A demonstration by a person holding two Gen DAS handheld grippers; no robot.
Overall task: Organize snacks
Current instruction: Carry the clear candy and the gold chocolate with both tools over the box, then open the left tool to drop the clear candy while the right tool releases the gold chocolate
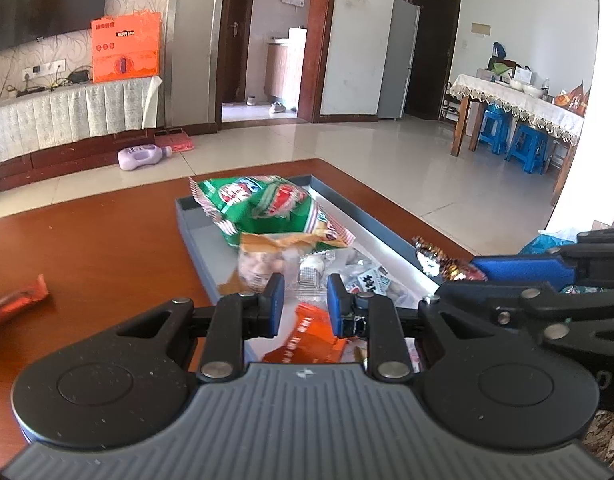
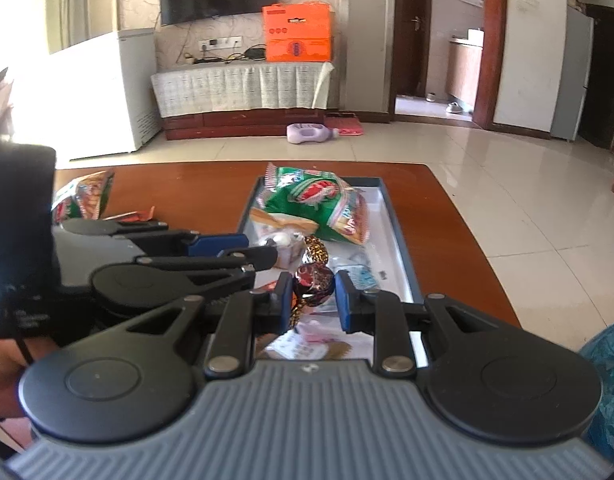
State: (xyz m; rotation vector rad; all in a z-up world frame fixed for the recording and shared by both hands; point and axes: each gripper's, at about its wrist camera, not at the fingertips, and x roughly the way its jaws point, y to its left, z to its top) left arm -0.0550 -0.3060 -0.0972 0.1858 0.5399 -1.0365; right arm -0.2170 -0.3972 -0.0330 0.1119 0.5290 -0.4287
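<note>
- Right now right gripper (image 2: 309, 298) pinches shiny brown foil-wrapped candy (image 2: 313, 280); lower it into shallow grey rectangular tray (image 2: 403, 256) w/o snagging.
- Left gripper (image 1: 305, 300) closed, nothing held; keep clear.

The desk (image 1: 107, 240) ahead of the left gripper (image 1: 305, 294) looks like polished reddish-brown wood, smooth with a soft sheen. On it, just past the fingers, the tray (image 1: 381, 236) has matt grey-blue walls and a pale, smooth inner floor. The green snack bag (image 1: 263, 204) at its far end is glossy crinkled plastic film, and the small clear packets (image 1: 359, 270) nearer the fingers are shiny and transparent. Between the right gripper's (image 2: 310, 300) blue pads (image 2: 345, 300) sits a foil-like wrapped sweet (image 2: 313, 278), glittery and creased. Both grippers look like matt black plastic with dull metal rivets and a ribbed grey base. Beyond the desk, the floor tiles (image 1: 427, 152) are glossy.
</note>
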